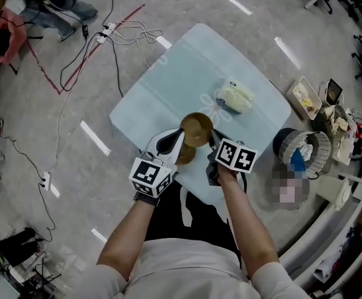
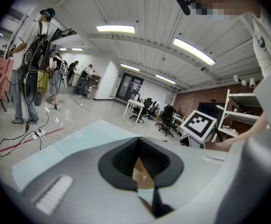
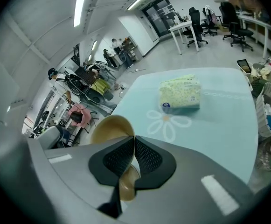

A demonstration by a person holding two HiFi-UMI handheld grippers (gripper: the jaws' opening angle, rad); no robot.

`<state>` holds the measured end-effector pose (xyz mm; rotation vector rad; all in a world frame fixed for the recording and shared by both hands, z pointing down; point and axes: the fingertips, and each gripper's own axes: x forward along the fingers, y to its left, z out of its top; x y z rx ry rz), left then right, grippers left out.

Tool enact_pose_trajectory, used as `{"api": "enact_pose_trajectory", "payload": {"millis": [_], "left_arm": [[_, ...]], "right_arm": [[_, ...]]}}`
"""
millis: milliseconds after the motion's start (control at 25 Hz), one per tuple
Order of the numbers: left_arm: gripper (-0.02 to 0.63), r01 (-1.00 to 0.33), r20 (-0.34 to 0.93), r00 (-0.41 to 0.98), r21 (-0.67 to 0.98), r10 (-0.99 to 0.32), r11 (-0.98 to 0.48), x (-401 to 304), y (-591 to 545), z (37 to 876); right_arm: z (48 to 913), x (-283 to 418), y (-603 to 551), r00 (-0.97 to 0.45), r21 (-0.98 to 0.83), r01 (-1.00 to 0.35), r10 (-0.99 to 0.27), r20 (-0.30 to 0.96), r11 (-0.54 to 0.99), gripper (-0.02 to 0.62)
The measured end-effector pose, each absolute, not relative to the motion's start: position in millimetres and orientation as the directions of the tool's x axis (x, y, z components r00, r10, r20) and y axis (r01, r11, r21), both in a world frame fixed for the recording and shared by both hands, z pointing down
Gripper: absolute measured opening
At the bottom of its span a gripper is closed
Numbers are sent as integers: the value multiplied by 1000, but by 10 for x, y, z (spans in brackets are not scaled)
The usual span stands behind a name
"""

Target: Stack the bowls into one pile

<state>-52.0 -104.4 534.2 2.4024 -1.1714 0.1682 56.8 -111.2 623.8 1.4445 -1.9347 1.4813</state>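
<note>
Bowls (image 1: 196, 128) gripped over table (image 1: 149, 98); tissue pack (image 1: 235, 97) well apart beyond.

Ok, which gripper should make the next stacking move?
Probably right: the right gripper is shut on the upper bowl, held partly over the lower bowl that the left gripper grips, so it only needs lowering.

Two brown bowls: upper bowl (image 1: 196, 128), lower bowl (image 1: 185, 156). Two grippers: left gripper (image 1: 181, 137), right gripper (image 1: 212, 137). Two marker cubes, one per gripper: left cube (image 1: 151, 174), right cube (image 1: 237, 156). One tissue pack (image 1: 235, 97). One table (image 1: 146, 101), one light blue cover. One wicker basket (image 1: 281, 143) beside it. Several office chairs in the background, too small to count.
</note>
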Motion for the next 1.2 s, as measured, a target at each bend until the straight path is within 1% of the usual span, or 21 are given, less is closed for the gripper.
{"api": "enact_pose_trajectory", "payload": {"millis": [560,1200], "left_arm": [[6,-808,311,579,342,-754,-479,-655,-668,5348],[6,-821,332,556,365,-762,-440,-834,-516,5598]], "right_arm": [[6361,277,-582,-508,-555,-831,-443,739,27,20],[6776,40,-330,-501,-521,-852,-365,784,50,21]]}}
